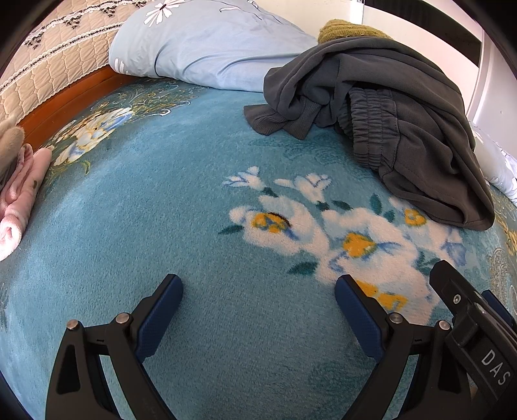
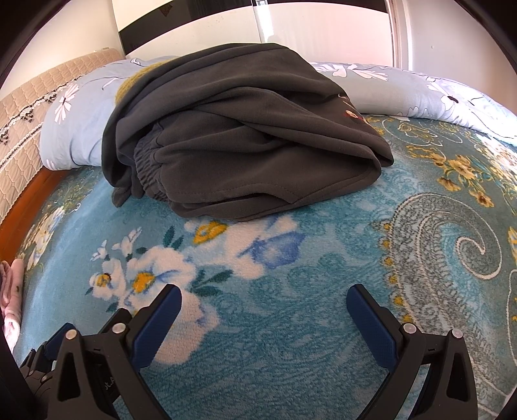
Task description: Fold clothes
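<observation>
Left wrist view shows a bed covered by a teal flowered blanket [image 1: 161, 200], with a quilted beige headboard [image 1: 55, 61] and wooden rail at far left and a pale wall behind. Going left to right, pink folded cloth [image 1: 16, 206] lies at the blanket's edge, a light blue pillow [image 1: 206, 45] rests against the headboard, and the crumpled dark grey clothes [image 1: 404, 106] sit heaped at the right over a mustard knit piece [image 1: 349, 30]. Both tools tilt downward over bare blanket short of the heap, the left gripper [image 1: 258, 287] spread wide with nothing between its blue pads, the right gripper [image 2: 263, 299] likewise released and empty.
</observation>
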Tool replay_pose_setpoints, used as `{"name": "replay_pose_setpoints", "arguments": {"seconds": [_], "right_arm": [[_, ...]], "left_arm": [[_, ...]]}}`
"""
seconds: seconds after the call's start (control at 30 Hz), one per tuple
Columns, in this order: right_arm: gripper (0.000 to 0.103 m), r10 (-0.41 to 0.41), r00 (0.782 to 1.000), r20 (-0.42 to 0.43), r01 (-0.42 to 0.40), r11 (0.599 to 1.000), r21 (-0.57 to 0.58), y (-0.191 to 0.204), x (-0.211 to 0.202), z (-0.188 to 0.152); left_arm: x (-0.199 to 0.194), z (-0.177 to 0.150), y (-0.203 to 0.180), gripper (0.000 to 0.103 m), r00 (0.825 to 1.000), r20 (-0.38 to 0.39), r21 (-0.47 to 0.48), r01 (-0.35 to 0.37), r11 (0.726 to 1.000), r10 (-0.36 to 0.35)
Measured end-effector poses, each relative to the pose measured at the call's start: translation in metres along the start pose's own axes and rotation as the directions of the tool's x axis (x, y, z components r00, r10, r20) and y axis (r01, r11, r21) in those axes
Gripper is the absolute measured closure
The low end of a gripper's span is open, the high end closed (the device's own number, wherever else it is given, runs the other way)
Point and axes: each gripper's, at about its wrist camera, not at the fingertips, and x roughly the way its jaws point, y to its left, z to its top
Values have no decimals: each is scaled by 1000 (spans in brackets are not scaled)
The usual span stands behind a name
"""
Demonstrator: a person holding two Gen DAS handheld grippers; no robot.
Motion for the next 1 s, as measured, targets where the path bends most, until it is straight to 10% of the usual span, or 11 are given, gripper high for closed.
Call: {"name": "replay_pose_setpoints", "arguments": {"seconds": [0.67,0.9,1.0], "right_arm": [[0,-14,1000,9,14,998,-65,2,-13,5],[0,-19,943,332,72,986,-148,-10,-99,49],[0,15,967,256,23,989,-145,-27,-94,61]], "left_arm": [[2,0,4,4,1000,-6,19,-9,1000,9],[2,1,3,2,1000,-30,19,2,1000,-2],[3,2,3,1,999,-29,15,16,1000,-16]]}}
